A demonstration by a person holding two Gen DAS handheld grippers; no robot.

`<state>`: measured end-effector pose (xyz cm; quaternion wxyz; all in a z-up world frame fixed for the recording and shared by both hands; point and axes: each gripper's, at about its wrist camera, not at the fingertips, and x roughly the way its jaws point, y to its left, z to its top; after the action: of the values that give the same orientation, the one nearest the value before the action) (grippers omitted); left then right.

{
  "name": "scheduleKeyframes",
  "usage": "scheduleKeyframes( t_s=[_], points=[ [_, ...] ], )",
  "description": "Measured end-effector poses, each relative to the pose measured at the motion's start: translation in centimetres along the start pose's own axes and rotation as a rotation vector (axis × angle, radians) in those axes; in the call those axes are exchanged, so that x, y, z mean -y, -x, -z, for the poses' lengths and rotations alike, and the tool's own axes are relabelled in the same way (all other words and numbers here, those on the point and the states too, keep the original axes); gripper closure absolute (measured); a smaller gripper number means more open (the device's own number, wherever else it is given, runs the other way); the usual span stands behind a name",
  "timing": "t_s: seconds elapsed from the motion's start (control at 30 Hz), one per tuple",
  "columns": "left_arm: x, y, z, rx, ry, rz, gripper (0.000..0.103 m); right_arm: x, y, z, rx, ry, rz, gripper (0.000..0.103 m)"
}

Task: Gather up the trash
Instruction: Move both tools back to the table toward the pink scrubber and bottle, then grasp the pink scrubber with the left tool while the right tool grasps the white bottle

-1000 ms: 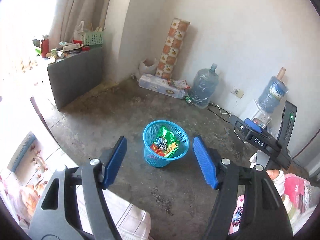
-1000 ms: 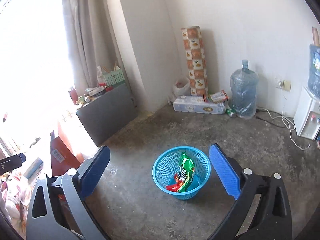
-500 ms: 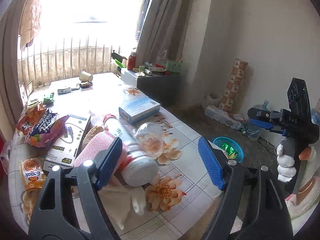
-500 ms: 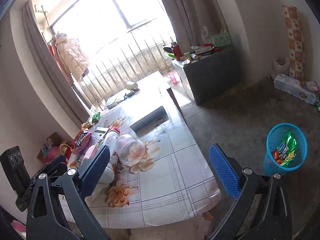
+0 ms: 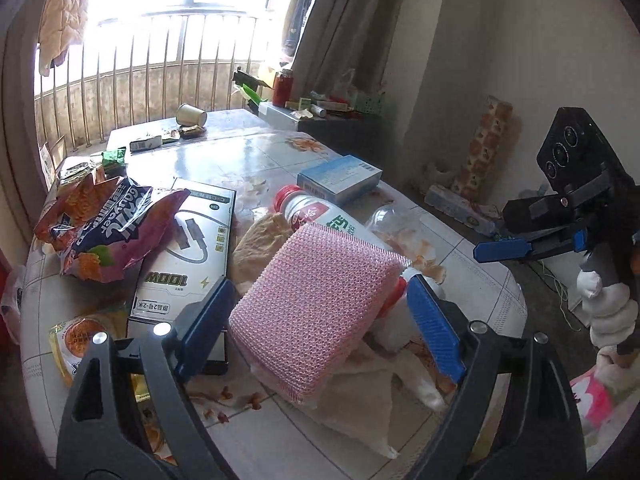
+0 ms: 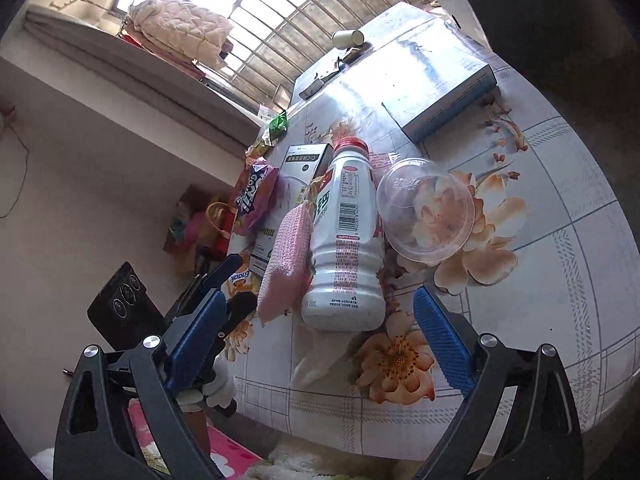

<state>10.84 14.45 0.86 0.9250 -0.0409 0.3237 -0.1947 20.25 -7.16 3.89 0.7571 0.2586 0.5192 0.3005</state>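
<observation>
On the flower-patterned tabletop (image 5: 280,148), the legible writing is limited: a white and black carton (image 5: 186,256) reads "100W" upside down at its near end, beside a drawing of a cable; a purple snack bag (image 5: 108,232) lies across its 9 o'clock side, its lettering too warped to read with certainty; an orange packet (image 5: 78,344) at the 7 o'clock edge shows the word "Snack" in the right wrist view. A white plastic bottle (image 6: 346,240) with a red cap lies on its side, carrying a barcode, small red print and large green characters; whether it holds any liquid cannot be told. A pink mesh scouring pad (image 5: 320,312) leans against the bottle's 9 o'clock flank, over crumpled tissue (image 5: 360,400). A clear plastic cup (image 6: 426,210) lies at the bottle's 3 o'clock, with nothing visible inside. A pale blue box (image 5: 340,178) sits at 12 o'clock; its print is too small to read. A paper cup (image 5: 191,115) lies tipped at the far end. The left hand-held gripper (image 5: 320,332) has just been opening its jaws; they stand wide either side of the pad, gripping nothing. The right hand-held gripper (image 6: 320,340) has its jaws wide though just narrowed slightly, straddling the bottle's base without contact.
</observation>
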Motion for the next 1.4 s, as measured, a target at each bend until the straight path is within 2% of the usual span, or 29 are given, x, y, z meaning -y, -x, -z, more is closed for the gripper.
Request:
scheduleKeyframes(
  t_s=[0.2, 0.43, 0.67, 0.9, 1.17, 1.23, 1.27, 1.33, 1.4],
  points=[
    [-2.1, -2.4, -1.3, -0.076, 0.001, 0.145, 0.016, 2.0, -3.3, -1.8, -0.099, -0.119, -0.046, 0.017],
    [-2.2, -4.1, -1.0, -0.115, -0.004, 0.194, 0.016, 3.6, -5.9, -2.9, -0.168, -0.207, -0.089, 0.021],
    [-2.7, -4.1, -0.3, -0.128, 0.020, 0.195, 0.016, 3.2, -7.5, -3.3, -0.205, -0.208, -0.101, 0.022],
    [-2.6, -3.2, 0.1, -0.135, 0.017, 0.194, 0.016, 2.3, -9.0, -4.0, -0.223, -0.171, -0.074, 0.022],
    [-2.4, -3.2, 0.8, -0.147, 0.017, 0.159, 0.016, 1.7, -10.0, -4.3, -0.227, -0.159, -0.045, 0.023],
    [-2.3, -3.0, 0.7, -0.142, 0.021, 0.153, 0.018, 1.8, -10.1, -4.3, -0.226, -0.165, -0.040, 0.026],
    [-2.2, -2.9, 0.7, -0.140, 0.021, 0.147, 0.023, 1.9, -10.1, -4.3, -0.222, -0.169, -0.035, 0.028],
    [-2.1, -2.7, 0.7, -0.139, 0.022, 0.133, 0.030, 2.2, -9.9, -4.1, -0.213, -0.179, -0.025, 0.038],
    [-2.3, -2.6, 0.8, -0.144, 0.043, 0.138, 0.034, 2.8, -9.6, -4.1, -0.208, -0.202, -0.034, 0.043]
  ],
)
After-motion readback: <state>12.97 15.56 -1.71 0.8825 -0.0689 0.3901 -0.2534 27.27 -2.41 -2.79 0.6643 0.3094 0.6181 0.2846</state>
